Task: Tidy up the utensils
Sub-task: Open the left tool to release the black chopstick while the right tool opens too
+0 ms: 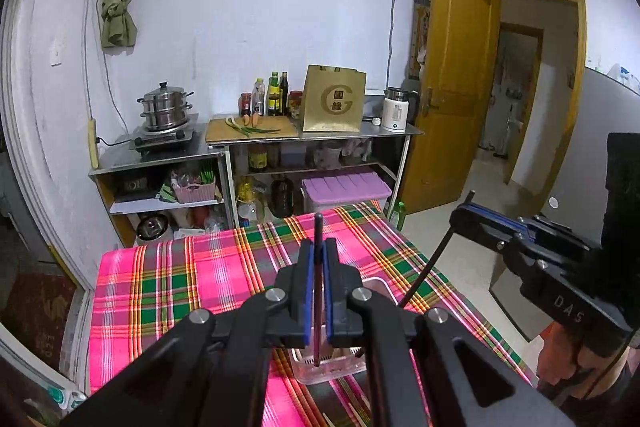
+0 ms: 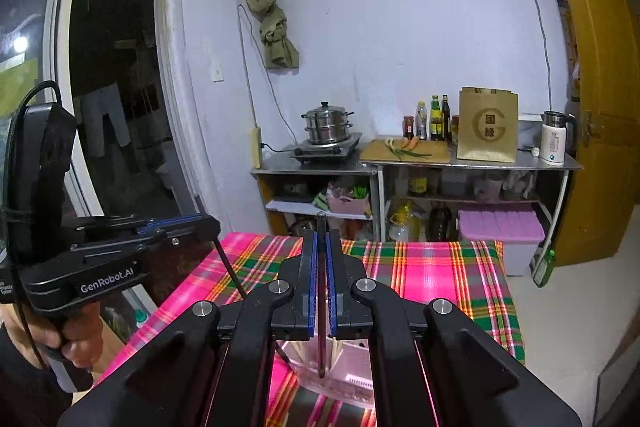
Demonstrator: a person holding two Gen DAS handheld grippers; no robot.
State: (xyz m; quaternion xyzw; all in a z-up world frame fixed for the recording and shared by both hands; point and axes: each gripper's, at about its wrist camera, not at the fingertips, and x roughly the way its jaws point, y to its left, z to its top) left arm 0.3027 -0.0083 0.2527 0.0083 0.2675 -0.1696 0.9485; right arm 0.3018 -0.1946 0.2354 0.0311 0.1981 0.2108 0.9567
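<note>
A home kitchen: a steel counter (image 1: 256, 143) against the wall bears a steamer pot (image 1: 165, 105) on a stove (image 1: 164, 138), a cutting board (image 1: 252, 129) with carrots, sauce bottles (image 1: 274, 95) and a kettle (image 1: 396, 109).
</note>
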